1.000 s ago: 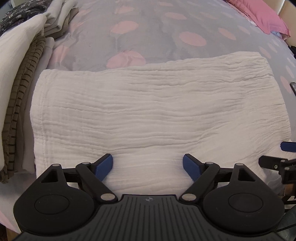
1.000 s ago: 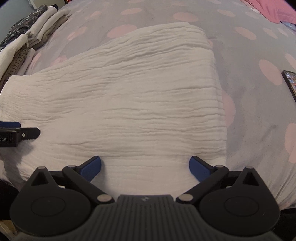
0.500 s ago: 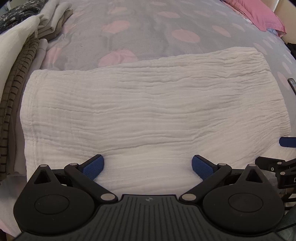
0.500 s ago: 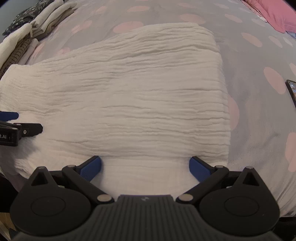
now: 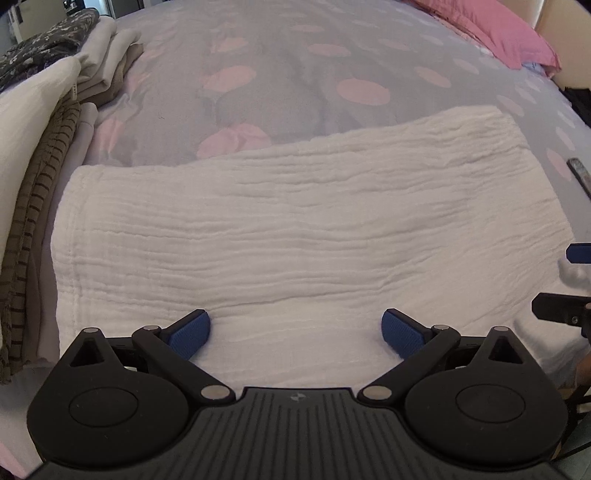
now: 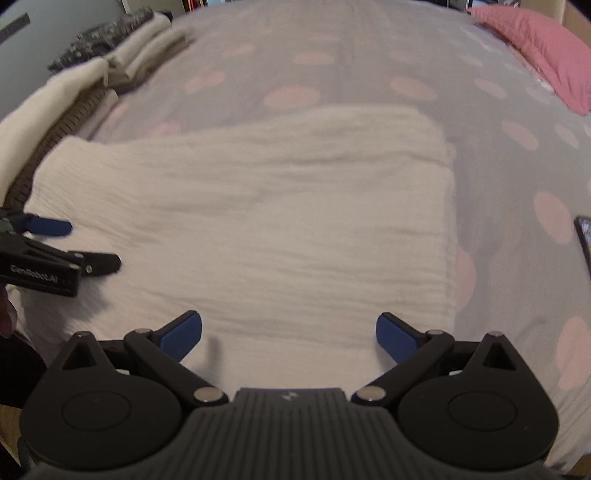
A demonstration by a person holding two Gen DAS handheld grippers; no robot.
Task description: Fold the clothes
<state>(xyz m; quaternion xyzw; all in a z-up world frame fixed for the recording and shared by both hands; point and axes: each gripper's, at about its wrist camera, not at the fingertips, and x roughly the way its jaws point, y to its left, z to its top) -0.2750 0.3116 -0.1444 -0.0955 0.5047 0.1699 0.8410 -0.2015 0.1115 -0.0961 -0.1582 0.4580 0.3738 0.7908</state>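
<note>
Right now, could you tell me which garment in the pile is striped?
The brown ribbed garment, sandwiched under the white fabric; the others look plain or floral.

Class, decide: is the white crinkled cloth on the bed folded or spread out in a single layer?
Folded. The white cloth lies flat as a neat rectangle, and a stepped edge near the left gripper shows one layer lying on another.

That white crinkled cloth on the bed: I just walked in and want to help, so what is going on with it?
A person holds a two-finger gripper in each hand over the white crinkled cloth, which lies flat and partly folded on the grey bedspread with pink dots. The left gripper and the right gripper both hover at its near edge, jaws open, gripping nothing. A stack of folded clothes lies to the left, a pink pillow at the far right.
</note>
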